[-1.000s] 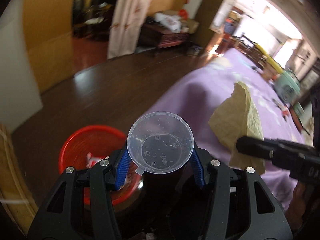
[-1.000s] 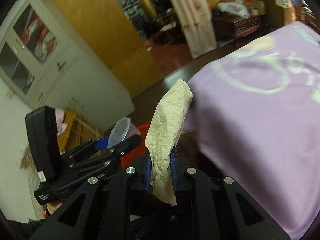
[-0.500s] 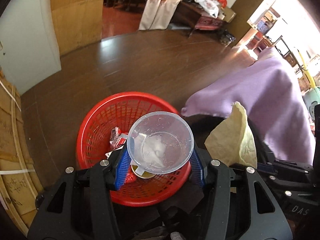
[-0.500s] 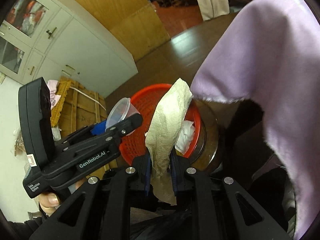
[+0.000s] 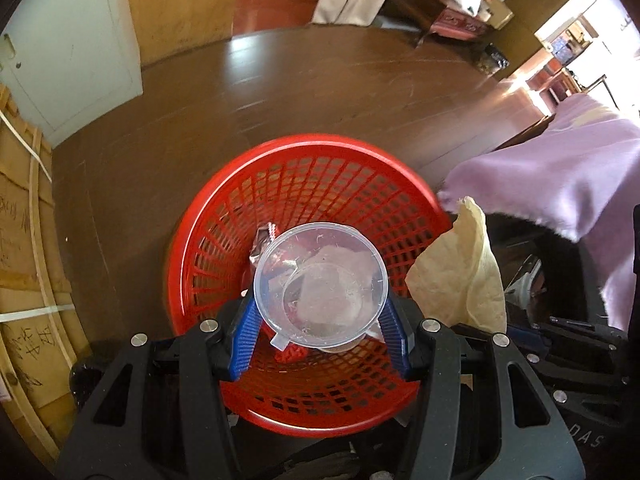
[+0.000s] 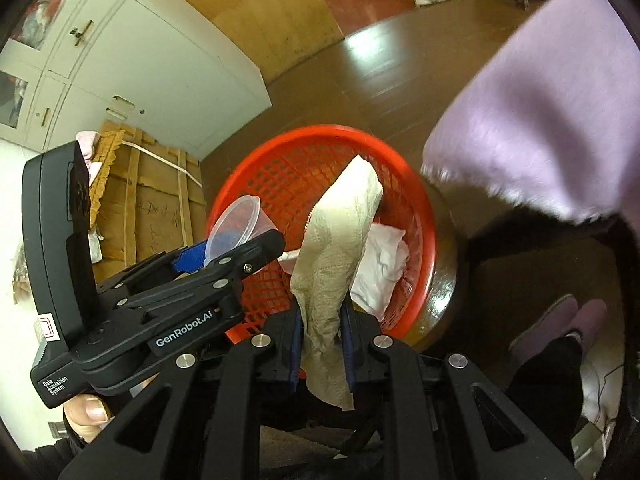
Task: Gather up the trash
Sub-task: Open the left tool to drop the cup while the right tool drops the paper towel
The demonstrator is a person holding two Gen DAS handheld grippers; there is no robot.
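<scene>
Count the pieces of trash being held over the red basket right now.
2. A clear plastic cup sits in the left claw, and a beige paper towel in the right claw. Both hang over the basket.

Uneven daylight, strong fisheye warp.
Doorway (image 5: 576, 40) overexposed; glare on floor (image 5: 304, 80); basket (image 5: 224, 216) rim motion-blurred.

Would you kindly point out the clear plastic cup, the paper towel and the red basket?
clear plastic cup (image 5: 320, 286): left wrist view, its inside bottom.
paper towel (image 6: 336, 248): right wrist view, mid-sheet.
red basket (image 5: 320, 141): left wrist view, far rim.
</scene>
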